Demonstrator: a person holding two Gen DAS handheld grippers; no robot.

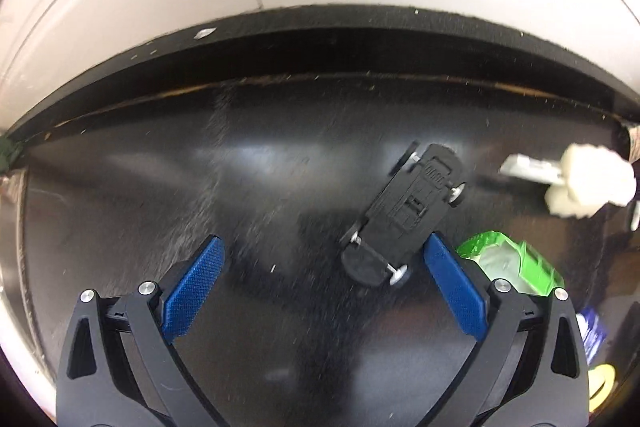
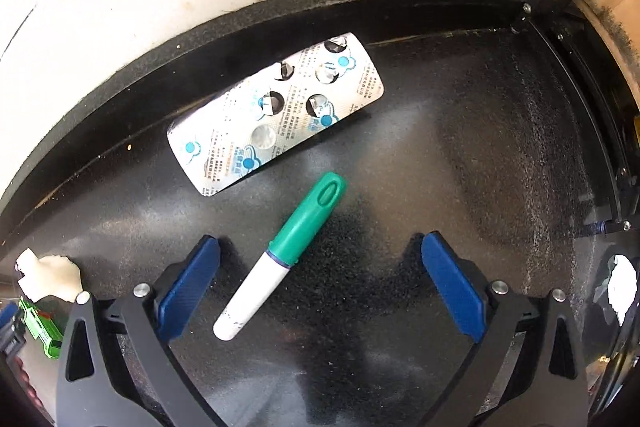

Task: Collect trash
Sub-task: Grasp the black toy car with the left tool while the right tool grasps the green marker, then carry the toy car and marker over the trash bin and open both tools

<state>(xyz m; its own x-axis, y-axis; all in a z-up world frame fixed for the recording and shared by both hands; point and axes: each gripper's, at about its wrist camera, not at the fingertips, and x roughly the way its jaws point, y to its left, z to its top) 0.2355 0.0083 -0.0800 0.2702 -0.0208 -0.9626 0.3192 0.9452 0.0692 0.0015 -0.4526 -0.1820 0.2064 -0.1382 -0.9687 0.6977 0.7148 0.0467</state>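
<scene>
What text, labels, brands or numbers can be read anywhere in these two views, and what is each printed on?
Nothing can be quoted.
Blister pack: rows of small print and blue-and-teal logos on the foil, too small to read.
Marker: faint marks near the end of its white barrel, too small to read.
Black toy car: moulded detail on its underside, no legible lettering.
Blue packet at the frame edge: blurred, unreadable.

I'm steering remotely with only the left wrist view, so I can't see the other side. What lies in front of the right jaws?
Observer: A green-capped pen lies between the open jaws of the right gripper.
Operator: Any trash beyond it?
Observer: A pill blister pack, several pockets torn open, lies by the table's far edge.
Operator: Do they touch?
Observer: No, dark tabletop shows between them.
</scene>
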